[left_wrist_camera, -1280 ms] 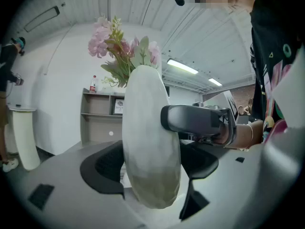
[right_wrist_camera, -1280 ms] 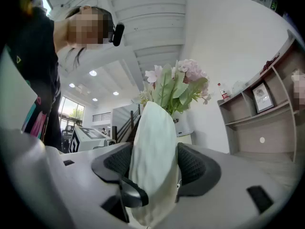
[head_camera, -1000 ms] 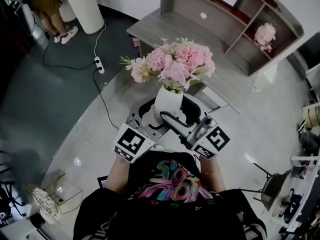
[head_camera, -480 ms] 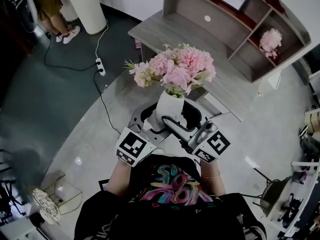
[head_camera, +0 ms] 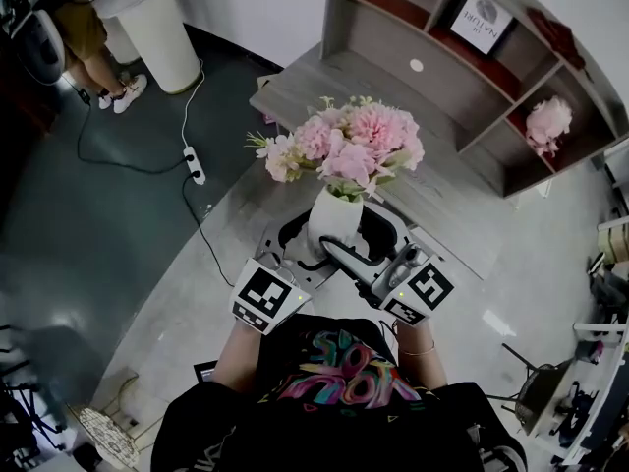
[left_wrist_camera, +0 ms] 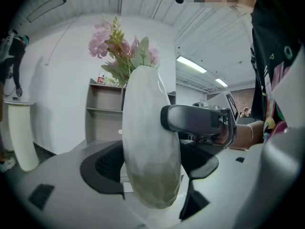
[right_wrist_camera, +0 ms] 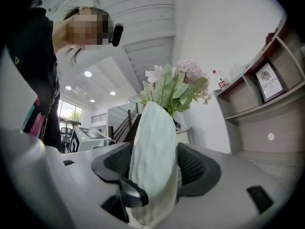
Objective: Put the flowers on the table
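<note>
Left gripper view: the left gripper's (left_wrist_camera: 150, 166) fingers (left_wrist_camera: 102, 168) pinch the white vase (left_wrist_camera: 150, 128), and the right gripper (right_wrist_camera: 155, 168) clamps it likewise. The pink flowers (head_camera: 344, 146) ride upright in the air, short of the grey worktop (head_camera: 300, 82). By my judgement, the setting down remains.

We see the head view bright and evenly lit, with a sheen on the dark floor (head_camera: 69, 313) at 8 o'clock. Both gripper views bow and blacken at the corners. In the right one, ceiling lights (right_wrist_camera: 87, 74) glare at 10 o'clock, and the near vase (right_wrist_camera: 152, 161) is soft.
</note>
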`<state>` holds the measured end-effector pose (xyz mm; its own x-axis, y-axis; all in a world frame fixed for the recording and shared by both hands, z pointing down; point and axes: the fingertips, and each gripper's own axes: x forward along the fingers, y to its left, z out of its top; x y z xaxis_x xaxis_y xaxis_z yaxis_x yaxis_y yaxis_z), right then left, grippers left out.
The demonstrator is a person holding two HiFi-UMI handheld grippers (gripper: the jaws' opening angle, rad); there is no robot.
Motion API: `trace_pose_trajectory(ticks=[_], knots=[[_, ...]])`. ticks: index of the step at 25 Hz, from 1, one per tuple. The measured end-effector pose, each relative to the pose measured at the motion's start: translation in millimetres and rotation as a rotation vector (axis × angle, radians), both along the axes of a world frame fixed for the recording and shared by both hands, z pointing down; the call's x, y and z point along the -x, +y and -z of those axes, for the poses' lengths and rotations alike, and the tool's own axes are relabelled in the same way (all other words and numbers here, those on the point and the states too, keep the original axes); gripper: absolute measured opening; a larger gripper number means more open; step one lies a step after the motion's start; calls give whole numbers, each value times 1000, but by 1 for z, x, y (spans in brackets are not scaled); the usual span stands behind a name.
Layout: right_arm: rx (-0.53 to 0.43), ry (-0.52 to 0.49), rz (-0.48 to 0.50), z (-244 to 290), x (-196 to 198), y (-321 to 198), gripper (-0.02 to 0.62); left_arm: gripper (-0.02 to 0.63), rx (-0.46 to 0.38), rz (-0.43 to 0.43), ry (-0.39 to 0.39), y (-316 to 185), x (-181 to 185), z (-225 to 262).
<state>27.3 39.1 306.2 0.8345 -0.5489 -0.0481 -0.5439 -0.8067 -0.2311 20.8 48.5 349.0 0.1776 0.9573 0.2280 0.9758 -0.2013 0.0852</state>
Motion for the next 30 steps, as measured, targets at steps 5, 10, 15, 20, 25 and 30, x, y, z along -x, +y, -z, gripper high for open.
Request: trace_pose_trajectory(ticks=[5,10,15,20,25,30], knots=[[-1,-5,8,-1,-1,0,322,367,-1,7,-6,0,0,-1],[2,-1,2,0,-2,-2,322,367,-5,-5,16,-2,-1,1],[25,-18,-7,1,-1,-3,322,367,1,-22,17,-3,-1,2],[32,-34,-30,0,-2,-3,322,367,1,-46,6,-2,-1,1],[46,-53,-34,0,-1,-2,322,367,6,-51,-20,-1,2,1],[51,-50,-40,-1,-1,-1,322,367,14,-55,-15,0,2,1]])
